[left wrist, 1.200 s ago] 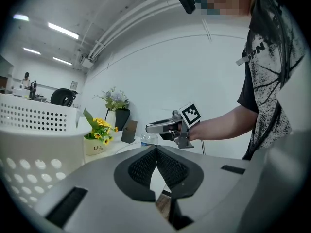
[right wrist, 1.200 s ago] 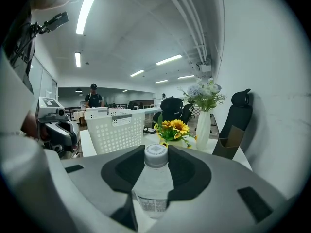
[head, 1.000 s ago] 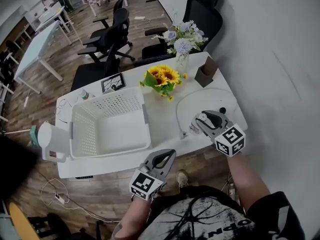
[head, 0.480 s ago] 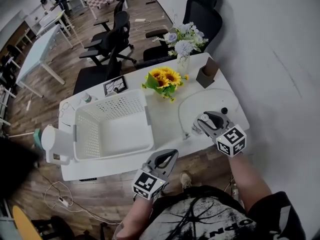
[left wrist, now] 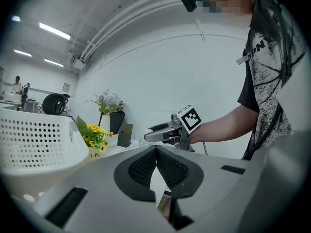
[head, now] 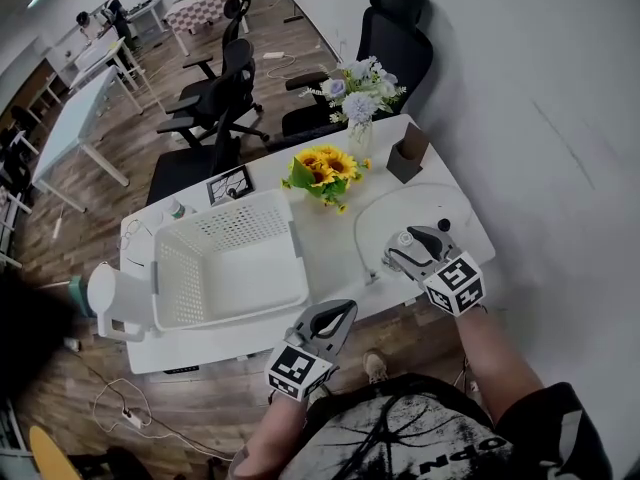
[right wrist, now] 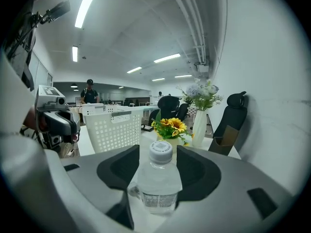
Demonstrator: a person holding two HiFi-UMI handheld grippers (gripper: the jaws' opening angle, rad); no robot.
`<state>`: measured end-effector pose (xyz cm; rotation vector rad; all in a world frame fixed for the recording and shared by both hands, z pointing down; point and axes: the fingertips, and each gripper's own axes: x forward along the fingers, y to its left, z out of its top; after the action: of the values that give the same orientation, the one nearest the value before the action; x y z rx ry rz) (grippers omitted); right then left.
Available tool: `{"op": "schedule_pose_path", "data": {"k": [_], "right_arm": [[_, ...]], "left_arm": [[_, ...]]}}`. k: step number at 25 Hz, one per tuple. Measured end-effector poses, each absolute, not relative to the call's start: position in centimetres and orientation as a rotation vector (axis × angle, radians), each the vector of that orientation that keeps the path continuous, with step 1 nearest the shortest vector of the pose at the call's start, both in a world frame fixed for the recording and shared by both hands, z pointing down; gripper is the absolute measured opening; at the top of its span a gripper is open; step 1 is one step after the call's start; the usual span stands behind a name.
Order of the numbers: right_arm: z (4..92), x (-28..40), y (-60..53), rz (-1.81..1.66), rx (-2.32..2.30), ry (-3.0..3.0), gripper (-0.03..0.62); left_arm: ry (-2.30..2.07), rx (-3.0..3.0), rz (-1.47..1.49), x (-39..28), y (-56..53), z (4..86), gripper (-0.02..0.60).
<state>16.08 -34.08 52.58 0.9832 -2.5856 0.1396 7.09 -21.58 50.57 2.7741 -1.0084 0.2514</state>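
My right gripper [head: 410, 251] is clamped on the clear water bottle [right wrist: 159, 181] over the table's [head: 330, 258] near right corner, gripped round its body to hold it upright (cap on). My left gripper [left wrist: 156, 160], jaws together and empty, hovers off the near edge by the white basket [head: 232, 208].

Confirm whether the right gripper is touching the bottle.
Touching. The right gripper view shows the bottle between the jaws of the right gripper, with both pads against its sides and no gap on either side.
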Motion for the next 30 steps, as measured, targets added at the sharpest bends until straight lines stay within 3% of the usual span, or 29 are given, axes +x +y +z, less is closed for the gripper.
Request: {"op": "schedule_pose_path", "data": {"k": [12,18,30], "right_arm": [[47.3,18.2,-29.9,0.056,1.115,-2.620,0.228],[46.4,17.9,-26.3,0.013,1.110,-2.633,0.053],[46.1,18.7,-22.0,0.078,1.124,-2.667,0.034]], "left_arm": [[-0.914,2.874,0.260,7.0,-21.1,48.2,0.011],[-0.857,2.911,0.268,7.3,-20.5,47.5,0.011],[-0.773,2.961,0.283,9.0,-20.1,46.9,0.011]]}}
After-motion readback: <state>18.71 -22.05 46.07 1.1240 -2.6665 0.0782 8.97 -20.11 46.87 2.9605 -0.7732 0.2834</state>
